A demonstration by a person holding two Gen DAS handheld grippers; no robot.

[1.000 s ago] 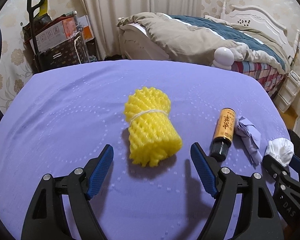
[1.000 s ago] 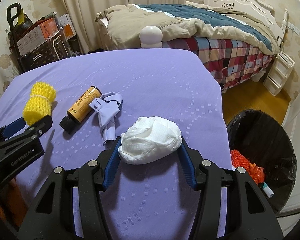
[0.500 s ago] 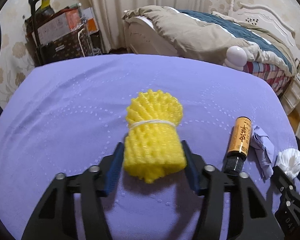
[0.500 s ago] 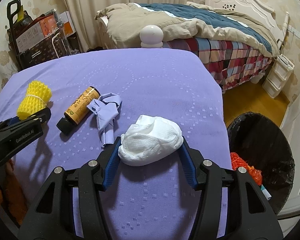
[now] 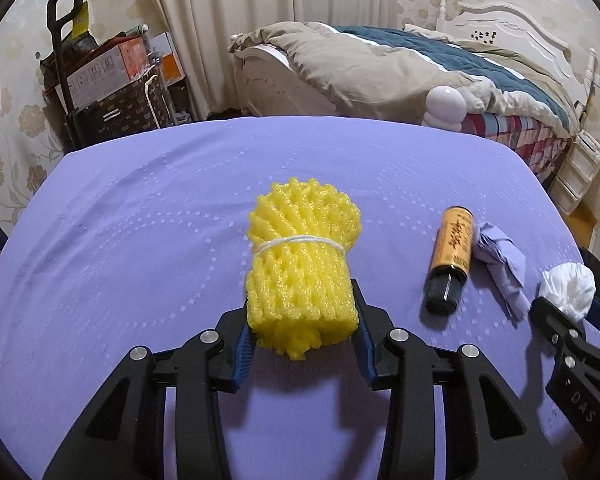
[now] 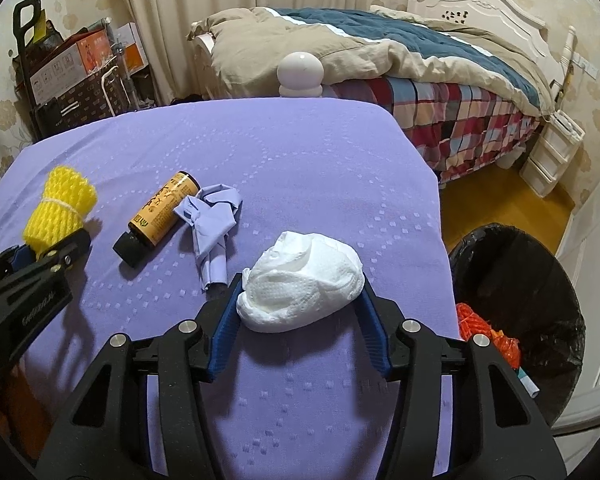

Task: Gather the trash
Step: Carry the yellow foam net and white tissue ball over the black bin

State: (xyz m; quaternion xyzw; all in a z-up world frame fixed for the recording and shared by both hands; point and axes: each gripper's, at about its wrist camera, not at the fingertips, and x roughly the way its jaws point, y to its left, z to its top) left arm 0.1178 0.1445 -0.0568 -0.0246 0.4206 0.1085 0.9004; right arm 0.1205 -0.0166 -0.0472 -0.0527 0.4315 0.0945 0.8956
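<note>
A yellow foam net bundle (image 5: 304, 256) tied with white string lies on the purple tablecloth (image 5: 140, 240). My left gripper (image 5: 302, 312) has its blue pads against both sides of the bundle's near end, jaws closing on it. A crumpled white tissue wad (image 6: 300, 280) sits between the pads of my right gripper (image 6: 300, 292), which squeeze it, near the table's right edge. In the right wrist view the foam bundle (image 6: 58, 212) shows at far left. Between the two grippers lie an orange bottle with a black cap (image 6: 160, 212) and a crumpled purple glove (image 6: 212, 224).
A bin lined with a black bag (image 6: 520, 280) stands on the floor right of the table, with orange netting (image 6: 480, 324) inside. Beyond the table are a bed with a quilt (image 6: 340, 40), a white rounded lamp (image 6: 300, 70) and stacked boxes (image 5: 108, 76).
My left gripper came forward around the yellow foam bundle and its jaws narrowed from wide open onto the bundle's sides. The right gripper stayed on the tissue wad.
</note>
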